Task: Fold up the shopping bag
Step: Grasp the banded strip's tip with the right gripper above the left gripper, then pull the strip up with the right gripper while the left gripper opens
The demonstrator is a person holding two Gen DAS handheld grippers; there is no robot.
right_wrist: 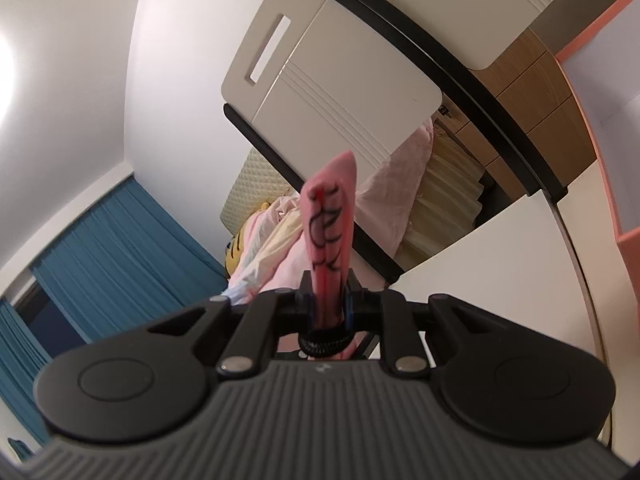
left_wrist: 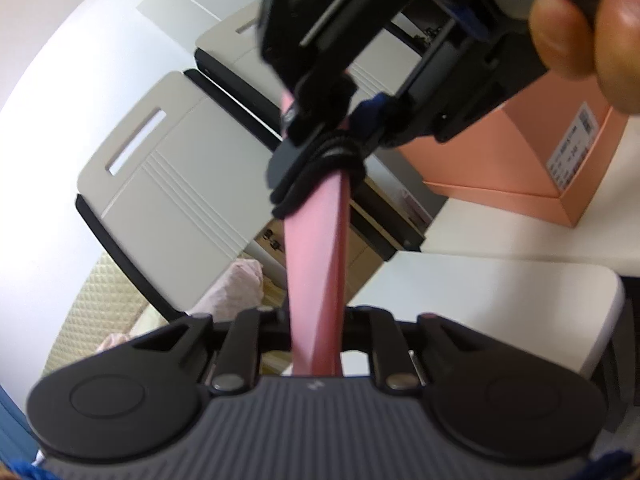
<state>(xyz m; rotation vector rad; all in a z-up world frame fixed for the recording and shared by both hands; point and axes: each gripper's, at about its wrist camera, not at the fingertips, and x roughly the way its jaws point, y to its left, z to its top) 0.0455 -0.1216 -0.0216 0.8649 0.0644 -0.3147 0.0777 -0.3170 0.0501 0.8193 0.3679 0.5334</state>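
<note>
Both grippers clamp a pink bag rolled into a narrow strip, held in the air above the table.

Left wrist view: the bag (left_wrist: 316, 264) runs taut from the left gripper (left_wrist: 316, 354), whose jaws are closed on its near end, up to the right gripper (left_wrist: 320, 136), where a black elastic band (left_wrist: 320, 168) wraps the strip; a hand (left_wrist: 592, 28) holds that tool, and a pink box (left_wrist: 512, 148) sits on the white table (left_wrist: 500, 288). Right wrist view: the right gripper (right_wrist: 328, 304) is closed on the bag (right_wrist: 330, 228), its printed tip poking past the jaws, the band (right_wrist: 324, 342) just behind them. Judged: keep even tension and both grips firm while seating the band, so the roll does not loosen.
</note>
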